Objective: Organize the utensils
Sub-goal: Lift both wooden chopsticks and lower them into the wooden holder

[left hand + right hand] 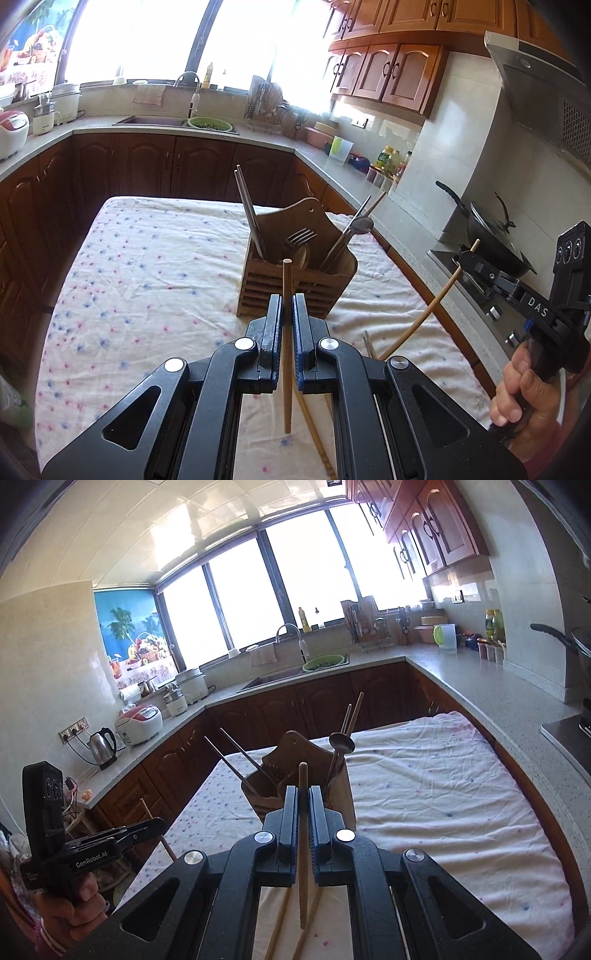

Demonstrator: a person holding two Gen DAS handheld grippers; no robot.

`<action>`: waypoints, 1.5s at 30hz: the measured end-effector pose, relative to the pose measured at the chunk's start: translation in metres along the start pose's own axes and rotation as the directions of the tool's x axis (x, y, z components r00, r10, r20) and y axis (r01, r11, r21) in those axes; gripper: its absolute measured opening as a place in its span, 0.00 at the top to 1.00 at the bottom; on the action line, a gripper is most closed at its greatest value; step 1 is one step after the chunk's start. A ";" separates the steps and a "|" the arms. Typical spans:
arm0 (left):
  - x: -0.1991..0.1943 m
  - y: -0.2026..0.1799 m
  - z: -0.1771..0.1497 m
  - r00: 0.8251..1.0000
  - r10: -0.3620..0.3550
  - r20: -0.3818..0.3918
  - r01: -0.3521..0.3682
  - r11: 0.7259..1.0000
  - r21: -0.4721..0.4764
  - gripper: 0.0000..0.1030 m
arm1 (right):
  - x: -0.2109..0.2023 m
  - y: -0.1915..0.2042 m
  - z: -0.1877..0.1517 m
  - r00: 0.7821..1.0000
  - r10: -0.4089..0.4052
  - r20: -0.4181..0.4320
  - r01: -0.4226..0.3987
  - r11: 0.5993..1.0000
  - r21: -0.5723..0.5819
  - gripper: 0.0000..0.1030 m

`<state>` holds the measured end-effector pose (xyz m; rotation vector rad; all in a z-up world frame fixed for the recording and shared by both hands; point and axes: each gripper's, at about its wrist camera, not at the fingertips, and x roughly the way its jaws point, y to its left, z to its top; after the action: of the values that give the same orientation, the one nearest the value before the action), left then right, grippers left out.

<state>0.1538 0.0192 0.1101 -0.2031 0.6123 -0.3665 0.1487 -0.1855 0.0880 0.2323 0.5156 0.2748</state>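
Observation:
A wooden utensil caddy [295, 280] stands on the flowered tablecloth [147, 277], holding dark chopsticks [249, 214], a fork [301, 236] and a spoon [360, 224]. My left gripper [287, 301] is shut on a wooden chopstick [287, 350], held upright just in front of the caddy. My right gripper [303, 794] is shut on another wooden chopstick [303, 849], close behind the caddy [332, 794]. The right gripper also shows in the left wrist view [466, 254], holding its chopstick [424, 314]. More wooden chopsticks [314, 432] lie on the cloth below.
Kitchen counters [332, 155] surround the table on three sides. A stove with a black wok [491, 236] is on the right. A sink [151, 120] with a green colander [210, 124] is under the window. A kettle [103, 747] and rice cookers stand on the left counter.

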 end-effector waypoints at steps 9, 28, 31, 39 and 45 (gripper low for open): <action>-0.006 -0.001 0.032 0.997 0.011 0.073 -0.011 1.000 0.003 0.96 | 0.004 0.001 0.022 0.998 0.006 0.055 -0.006 1.000 -0.003 0.95; 0.019 -0.002 0.134 0.943 0.100 0.319 -0.087 0.995 -0.054 0.96 | 0.027 0.000 0.103 0.961 -0.059 0.270 0.063 0.998 -0.007 0.95; 0.036 0.007 0.131 0.946 0.104 0.308 -0.081 0.993 -0.087 0.96 | 0.041 -0.002 0.100 0.959 -0.077 0.273 0.085 0.996 -0.016 0.95; 0.077 0.017 0.101 0.961 0.116 0.250 -0.094 0.991 -0.096 0.96 | 0.075 -0.010 0.073 0.972 -0.099 0.215 0.105 0.994 -0.014 0.95; 0.101 0.022 0.080 0.978 0.127 0.166 -0.116 0.990 -0.079 0.96 | 0.096 -0.019 0.053 0.984 -0.097 0.146 0.097 0.995 0.007 0.95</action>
<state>0.2836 0.0054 0.1146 -0.2588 0.4656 -0.2074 0.2600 -0.1811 0.0844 0.2250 0.3801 0.1613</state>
